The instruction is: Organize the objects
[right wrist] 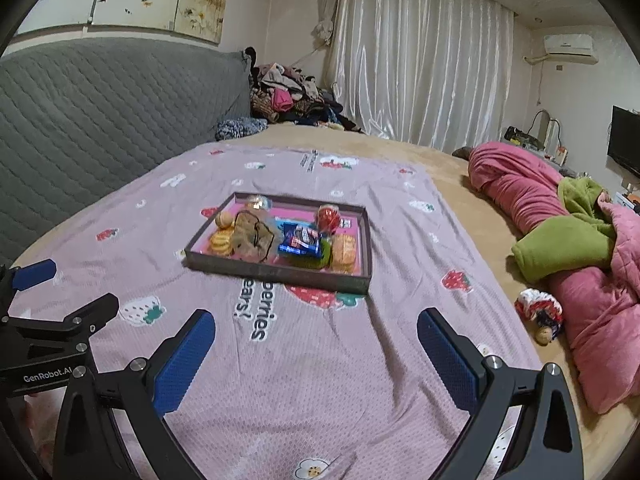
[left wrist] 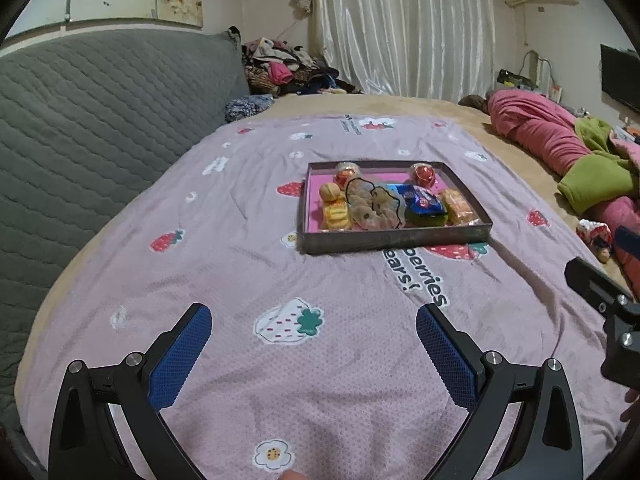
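A dark shallow tray with a pink floor rests on the pink strawberry-print blanket; it also shows in the right wrist view. It holds wrapped snacks: a blue packet, yellow biscuit packs, an orange pack, two red round sweets and a beige scrunchie-like item. My left gripper is open and empty, well short of the tray. My right gripper is open and empty, also short of it.
A grey quilted headboard runs along the left. Rolled pink and green bedding lies at the right, with a small doll beside it. A clothes pile sits at the back by white curtains.
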A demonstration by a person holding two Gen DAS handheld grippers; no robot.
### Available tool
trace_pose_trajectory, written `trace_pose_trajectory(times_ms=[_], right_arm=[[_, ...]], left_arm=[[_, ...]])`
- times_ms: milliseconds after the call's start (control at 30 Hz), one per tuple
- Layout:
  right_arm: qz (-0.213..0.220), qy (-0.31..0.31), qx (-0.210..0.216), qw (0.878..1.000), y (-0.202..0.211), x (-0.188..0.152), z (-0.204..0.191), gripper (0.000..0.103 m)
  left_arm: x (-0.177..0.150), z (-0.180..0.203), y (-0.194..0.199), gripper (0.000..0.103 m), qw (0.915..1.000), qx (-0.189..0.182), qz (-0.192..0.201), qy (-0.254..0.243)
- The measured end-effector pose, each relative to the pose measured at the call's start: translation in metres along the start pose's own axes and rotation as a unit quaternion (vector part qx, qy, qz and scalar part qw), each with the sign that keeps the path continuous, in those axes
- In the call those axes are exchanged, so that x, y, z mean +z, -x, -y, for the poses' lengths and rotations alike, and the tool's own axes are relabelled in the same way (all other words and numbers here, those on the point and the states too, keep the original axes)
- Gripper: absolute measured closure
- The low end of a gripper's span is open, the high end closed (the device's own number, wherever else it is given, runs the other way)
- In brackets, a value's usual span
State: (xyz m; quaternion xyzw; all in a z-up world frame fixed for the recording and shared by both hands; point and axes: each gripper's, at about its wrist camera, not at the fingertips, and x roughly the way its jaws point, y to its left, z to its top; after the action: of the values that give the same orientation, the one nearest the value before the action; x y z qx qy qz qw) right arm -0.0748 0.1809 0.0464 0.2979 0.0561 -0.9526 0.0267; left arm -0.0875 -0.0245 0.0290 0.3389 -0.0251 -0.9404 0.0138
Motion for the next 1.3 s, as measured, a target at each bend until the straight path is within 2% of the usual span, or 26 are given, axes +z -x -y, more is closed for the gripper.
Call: trace_pose_trajectory(times_ms=[367,700,1033,1300], right_arm=[[-0.019,-0.01,0.006,1.0,-0.024,-0.023,0.001,0.001],[-0.007,-0.009,0.004,1.0,-0.032,-0.041,-0.002,0.001],[-0.035,-0.014,0.003,0.999,-0.053,-0.061,0.0,0.001],[-0.038,-0.018,0.006,0.999,-0.054,-0.064,0.002,0.001]], left_arm=[[-0.016,0.0,-0.02,0.001,0.9999,-0.008,-0.003,0.012],[-0.028,0.001,-0.032,0.001,0.9998,-0.011,0.001,0.019],[-0.041,0.009,-0.048,0.001,0.9998,-0.015,-0.01,0.011],[-0.045,0.009,-0.05,0.001,0.9998,-0.015,-0.007,0.013]])
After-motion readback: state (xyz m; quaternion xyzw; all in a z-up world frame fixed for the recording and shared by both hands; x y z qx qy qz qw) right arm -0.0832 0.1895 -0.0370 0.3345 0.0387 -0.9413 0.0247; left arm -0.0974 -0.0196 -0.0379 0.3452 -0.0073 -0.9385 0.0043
